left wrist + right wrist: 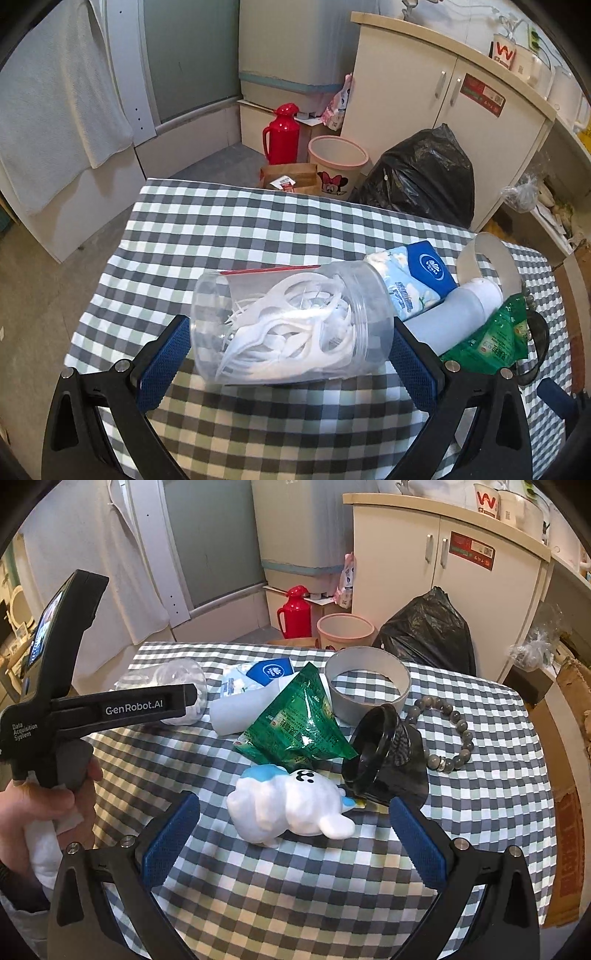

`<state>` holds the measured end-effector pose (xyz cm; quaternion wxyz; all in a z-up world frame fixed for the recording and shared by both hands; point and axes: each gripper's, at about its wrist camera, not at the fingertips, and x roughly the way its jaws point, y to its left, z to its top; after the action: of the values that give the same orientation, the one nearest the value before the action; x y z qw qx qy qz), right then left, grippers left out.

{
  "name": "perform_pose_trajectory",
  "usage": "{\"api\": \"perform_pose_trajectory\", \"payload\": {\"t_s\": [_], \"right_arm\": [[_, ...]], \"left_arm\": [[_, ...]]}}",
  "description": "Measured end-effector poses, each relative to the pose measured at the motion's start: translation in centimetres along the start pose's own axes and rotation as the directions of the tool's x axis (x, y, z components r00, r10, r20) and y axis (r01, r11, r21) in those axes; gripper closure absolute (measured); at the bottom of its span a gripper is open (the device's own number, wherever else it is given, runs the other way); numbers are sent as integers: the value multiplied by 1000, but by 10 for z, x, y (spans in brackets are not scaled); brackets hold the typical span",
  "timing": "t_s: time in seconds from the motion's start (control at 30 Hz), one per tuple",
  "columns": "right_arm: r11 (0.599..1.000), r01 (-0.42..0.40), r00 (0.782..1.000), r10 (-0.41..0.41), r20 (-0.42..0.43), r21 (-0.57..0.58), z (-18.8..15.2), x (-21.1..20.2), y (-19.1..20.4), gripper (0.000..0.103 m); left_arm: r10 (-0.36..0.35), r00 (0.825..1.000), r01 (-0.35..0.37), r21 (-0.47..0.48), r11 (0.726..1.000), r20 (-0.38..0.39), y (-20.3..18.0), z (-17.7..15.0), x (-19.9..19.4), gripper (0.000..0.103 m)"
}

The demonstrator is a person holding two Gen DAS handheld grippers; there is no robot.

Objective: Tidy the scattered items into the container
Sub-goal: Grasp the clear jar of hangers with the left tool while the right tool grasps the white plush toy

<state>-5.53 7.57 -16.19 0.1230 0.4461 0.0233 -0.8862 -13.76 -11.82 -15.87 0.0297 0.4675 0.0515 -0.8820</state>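
A clear jar of white floss picks (291,325) lies on its side on the checked tablecloth (221,229), between the fingers of my left gripper (288,354). The jaws stand wide and the blue pads (162,354) sit right at the jar's two ends. My right gripper (295,840) is open around a white and blue plush toy (291,805) without touching it. Behind the toy lie a green packet (295,723), a tissue pack (258,675), a pale tube (236,712), a tipped black cup (373,753), a bead bracelet (450,731) and a grey round container (369,686).
A hand (44,805) holds the left gripper's handle at the table's left side. On the floor beyond the table stand a black rubbish bag (428,631), a pink bin (345,629) and a red thermos (295,613). A white cabinet (461,572) is behind, cardboard (569,775) to the right.
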Motion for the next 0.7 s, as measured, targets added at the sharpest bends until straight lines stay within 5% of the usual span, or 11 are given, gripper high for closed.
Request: {"api": "perform_pose_trajectory", "payload": {"t_s": [0.53,0.7], "right_arm": [[1000,-1,999,2,-39,22,-1,31,-2,0],[1000,7,1000,-7,-30,19,-3,31,2,3]], "left_arm": [[-30,999,30,-11,999,-9,-1,0,15,0],[-38,999,38,-18,999,-3,4,0,15,10]]}}
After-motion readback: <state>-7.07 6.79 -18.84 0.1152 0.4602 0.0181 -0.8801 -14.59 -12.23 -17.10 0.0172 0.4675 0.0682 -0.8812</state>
